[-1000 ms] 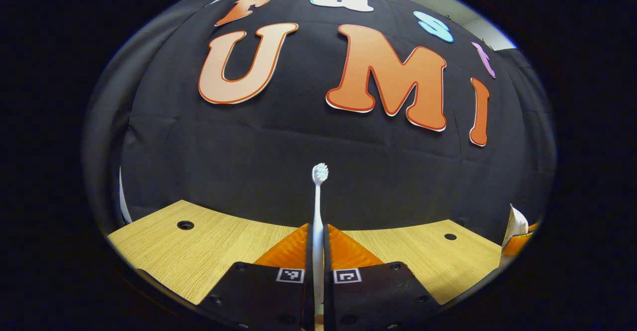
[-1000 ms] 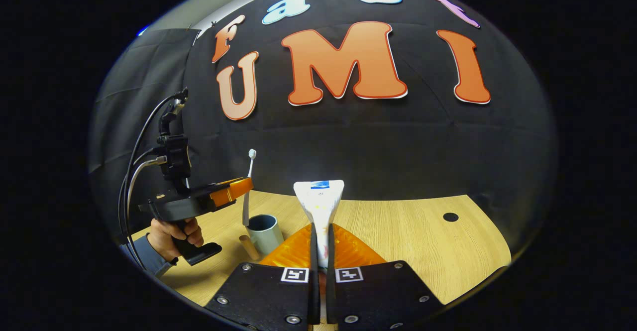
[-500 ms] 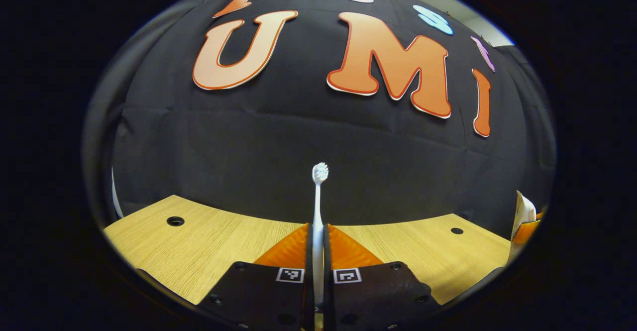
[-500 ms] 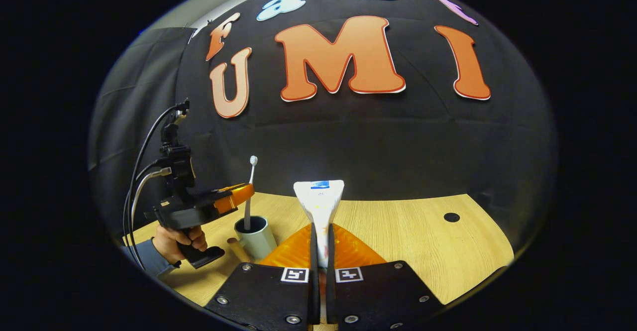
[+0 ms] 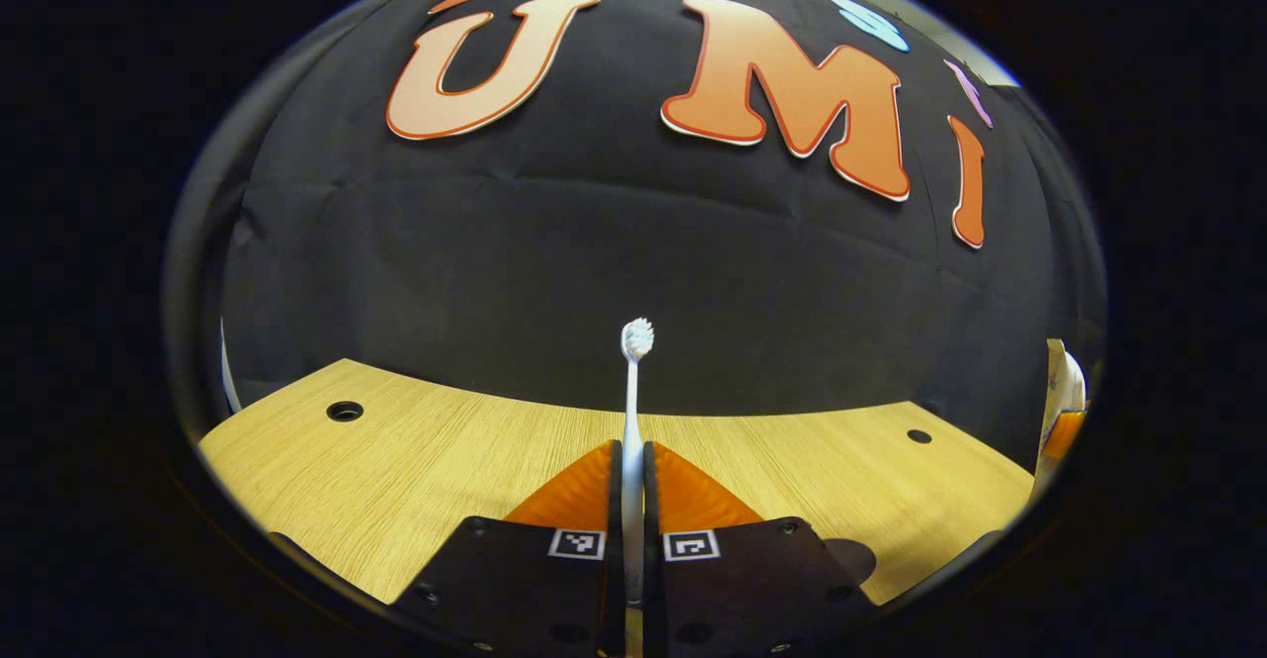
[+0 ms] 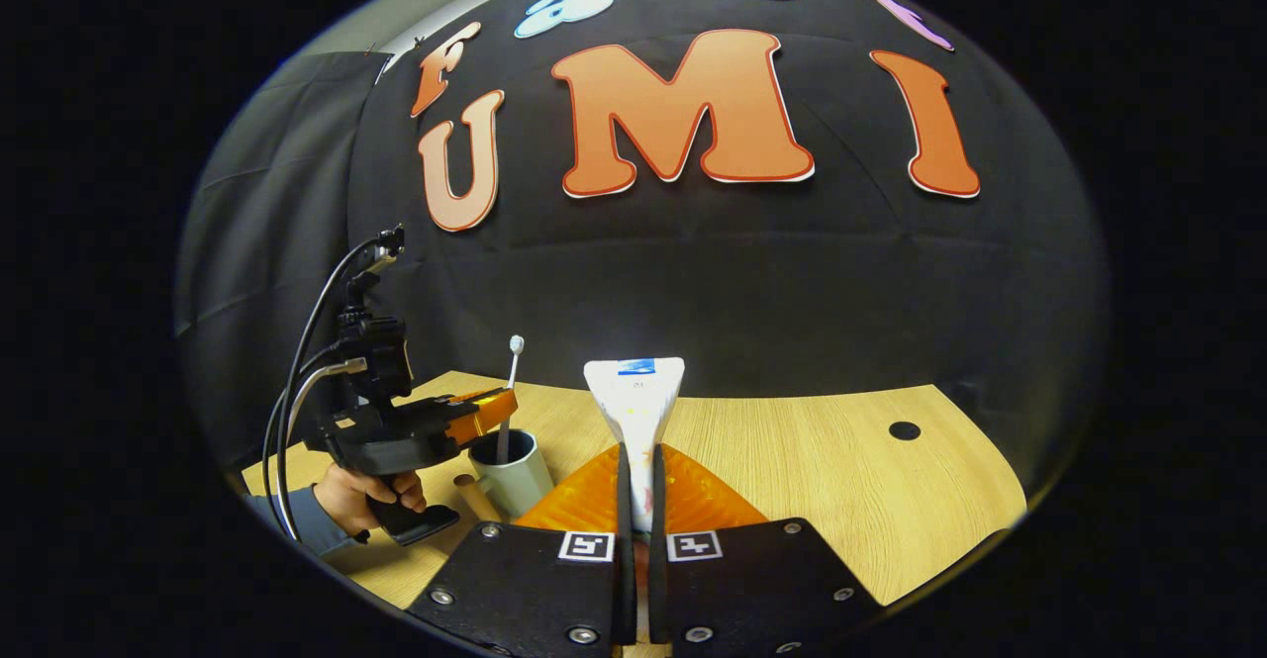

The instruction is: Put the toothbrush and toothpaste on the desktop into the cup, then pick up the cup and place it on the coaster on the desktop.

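**Toothbrush Going Into the Cup, Toothpaste Waiting in the Other Claw**

In the left gripper view, the left claw (image 5: 633, 500) is pinching the white toothbrush (image 5: 633, 411) tight between its two fingers. The toothbrush is standing straight up, with its bristles at the top. Past the claw, the wooden desk (image 5: 416, 460) is stretching out to the black cloth wall. At the far right edge, a bit of the toothpaste tube (image 5: 1059, 391) is peeking in.

In the right gripper view, the right claw (image 6: 639, 510) is pinching the white toothpaste tube (image 6: 634, 411). The tube is pointing up, with its flat wide end on top. Off to the left, a hand (image 6: 361, 492) is holding the left claw (image 6: 490, 409) just over the pale cup (image 6: 515, 470). The toothbrush (image 6: 511, 391) is hanging from that claw, and its lower end is reaching down inside the cup. The cup is standing upright on the desk (image 6: 841, 480). A small round brown thing, maybe the coaster (image 6: 473, 495), is lying on the desk right beside the cup. It is too small to tell for sure. Dark cables are looping up from the back of the left claw.
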`<act>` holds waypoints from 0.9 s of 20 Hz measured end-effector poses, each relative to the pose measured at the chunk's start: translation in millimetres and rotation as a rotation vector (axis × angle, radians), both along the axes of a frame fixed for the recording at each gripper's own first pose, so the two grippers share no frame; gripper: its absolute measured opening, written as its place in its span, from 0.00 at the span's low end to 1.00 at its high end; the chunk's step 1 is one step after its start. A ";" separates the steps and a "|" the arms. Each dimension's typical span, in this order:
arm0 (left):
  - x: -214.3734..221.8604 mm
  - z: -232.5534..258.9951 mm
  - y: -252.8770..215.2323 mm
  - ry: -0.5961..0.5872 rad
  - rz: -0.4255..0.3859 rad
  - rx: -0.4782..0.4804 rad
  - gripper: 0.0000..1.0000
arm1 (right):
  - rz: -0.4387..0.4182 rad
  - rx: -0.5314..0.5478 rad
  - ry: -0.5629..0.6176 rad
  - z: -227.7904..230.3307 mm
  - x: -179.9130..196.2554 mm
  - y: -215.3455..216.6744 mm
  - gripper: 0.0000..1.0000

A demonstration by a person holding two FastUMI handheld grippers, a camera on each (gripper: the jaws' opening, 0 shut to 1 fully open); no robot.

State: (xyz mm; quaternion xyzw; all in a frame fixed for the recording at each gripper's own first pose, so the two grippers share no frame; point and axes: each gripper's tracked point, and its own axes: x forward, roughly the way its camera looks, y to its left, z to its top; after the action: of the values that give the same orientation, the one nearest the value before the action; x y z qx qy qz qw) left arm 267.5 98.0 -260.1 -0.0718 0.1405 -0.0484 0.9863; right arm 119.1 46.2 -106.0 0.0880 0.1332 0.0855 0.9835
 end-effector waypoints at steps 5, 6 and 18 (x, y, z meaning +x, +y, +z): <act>-10.4 1.1 -1.9 0.019 -0.015 0.056 0.07 | 0.001 -0.008 -0.005 2.7 -6.5 5.2 0.05; -12.7 -0.9 -2.1 0.035 -0.019 0.070 0.08 | 0.003 -0.007 -0.002 2.0 -8.2 6.0 0.05; -65.1 -8.9 -17.3 0.128 -0.133 0.164 0.75 | -0.006 0.045 -0.021 11.8 -15.8 11.0 0.05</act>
State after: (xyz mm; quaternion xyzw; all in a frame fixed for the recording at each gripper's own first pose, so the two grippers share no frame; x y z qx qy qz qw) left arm 202.4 80.7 -269.1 0.0155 0.2114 -0.0976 0.9724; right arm 103.3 57.2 -94.3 0.1098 0.1208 0.0863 0.9828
